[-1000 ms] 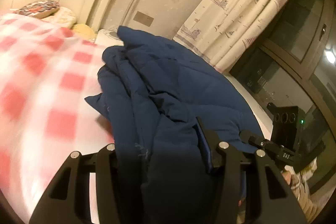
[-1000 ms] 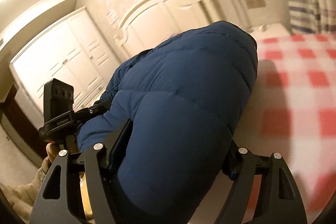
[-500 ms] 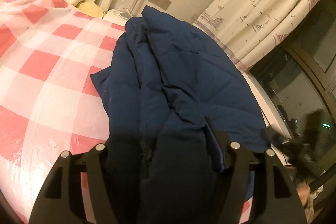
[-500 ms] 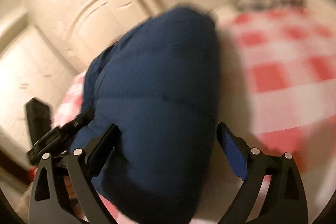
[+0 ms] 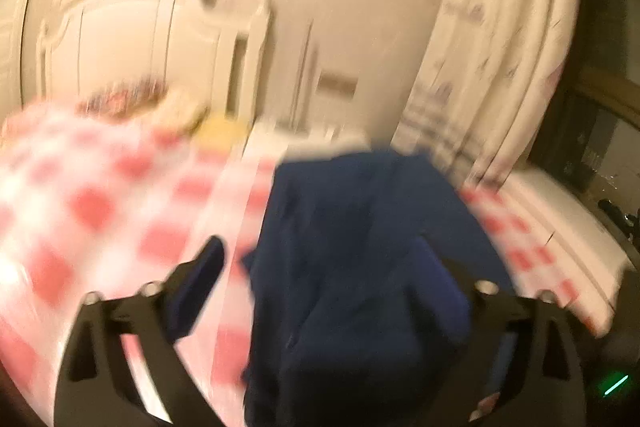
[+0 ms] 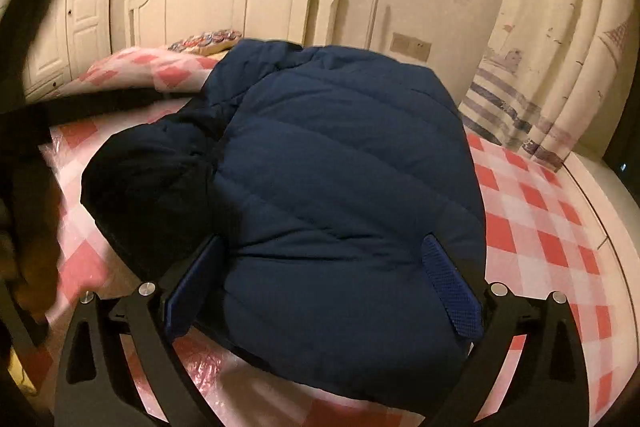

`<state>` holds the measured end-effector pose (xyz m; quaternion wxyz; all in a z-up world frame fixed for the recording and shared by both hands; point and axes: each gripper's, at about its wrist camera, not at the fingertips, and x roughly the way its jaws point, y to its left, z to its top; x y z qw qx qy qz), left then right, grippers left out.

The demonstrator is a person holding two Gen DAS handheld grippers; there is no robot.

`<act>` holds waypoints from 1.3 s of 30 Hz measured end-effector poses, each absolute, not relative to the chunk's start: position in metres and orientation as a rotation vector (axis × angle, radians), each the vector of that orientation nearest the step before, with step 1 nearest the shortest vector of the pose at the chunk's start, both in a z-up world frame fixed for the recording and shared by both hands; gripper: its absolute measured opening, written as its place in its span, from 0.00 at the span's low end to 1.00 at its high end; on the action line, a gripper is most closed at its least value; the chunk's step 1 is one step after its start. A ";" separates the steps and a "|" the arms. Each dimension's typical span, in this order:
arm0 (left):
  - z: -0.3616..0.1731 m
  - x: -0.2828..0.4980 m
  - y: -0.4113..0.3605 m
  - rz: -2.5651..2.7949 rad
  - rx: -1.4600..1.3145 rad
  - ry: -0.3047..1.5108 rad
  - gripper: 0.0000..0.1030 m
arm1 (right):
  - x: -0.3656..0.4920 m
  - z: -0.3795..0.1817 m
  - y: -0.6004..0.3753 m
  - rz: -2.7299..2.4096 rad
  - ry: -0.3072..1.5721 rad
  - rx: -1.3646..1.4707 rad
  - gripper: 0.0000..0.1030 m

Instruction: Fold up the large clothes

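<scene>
Navy jacket (image 6: 344,187) lay bunched on checked bed (image 6: 552,227). Right tool (image 6: 320,279) opening wide, jacket bulging between pads, not pinched. Left tool (image 5: 328,275) opening too, jacket ahead between fingers; view blurred.

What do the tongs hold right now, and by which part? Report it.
Nothing is held. Both the left tongs and right tongs are opening, pads clear of the blue puffer jacket, which lies folded on the checked bed.
</scene>
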<state>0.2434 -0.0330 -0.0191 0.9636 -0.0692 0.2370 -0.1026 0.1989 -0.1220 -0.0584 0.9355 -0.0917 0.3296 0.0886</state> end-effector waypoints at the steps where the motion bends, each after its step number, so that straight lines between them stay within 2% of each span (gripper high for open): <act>1: -0.007 0.247 -0.040 -0.228 -0.120 0.485 0.96 | 0.195 -0.055 -0.121 0.181 0.673 -0.184 0.94; 5: -0.020 0.280 -0.070 -0.295 -0.019 0.656 0.96 | 0.190 -0.056 -0.120 0.189 0.652 -0.173 0.94; 7: -0.065 0.301 -0.083 -0.258 0.092 0.795 0.97 | 0.189 -0.057 -0.122 0.199 0.644 -0.174 0.94; 9: -0.086 0.300 -0.067 -0.310 -0.016 0.764 0.98 | 0.186 -0.056 -0.124 0.225 0.640 -0.174 0.95; 12: -0.088 0.303 -0.049 -0.342 -0.139 0.822 0.98 | 0.180 -0.053 -0.122 0.256 0.630 -0.211 0.96; 17: -0.047 0.263 -0.051 -0.245 0.023 0.675 0.98 | 0.166 -0.035 -0.137 0.291 0.619 -0.115 0.95; 20: -0.005 0.216 -0.044 -0.196 0.056 0.522 0.98 | 0.144 -0.015 -0.152 0.306 0.586 -0.036 0.95; 28: 0.076 0.087 -0.047 -0.082 0.141 0.265 0.98 | 0.065 0.058 -0.178 0.249 0.436 0.024 0.96; 34: 0.082 0.037 -0.056 -0.064 0.094 0.240 0.98 | 0.024 0.077 -0.184 0.185 0.412 0.025 0.96; 39: 0.073 0.035 -0.062 -0.079 0.078 0.277 0.98 | 0.018 0.076 -0.184 0.174 0.440 0.026 0.96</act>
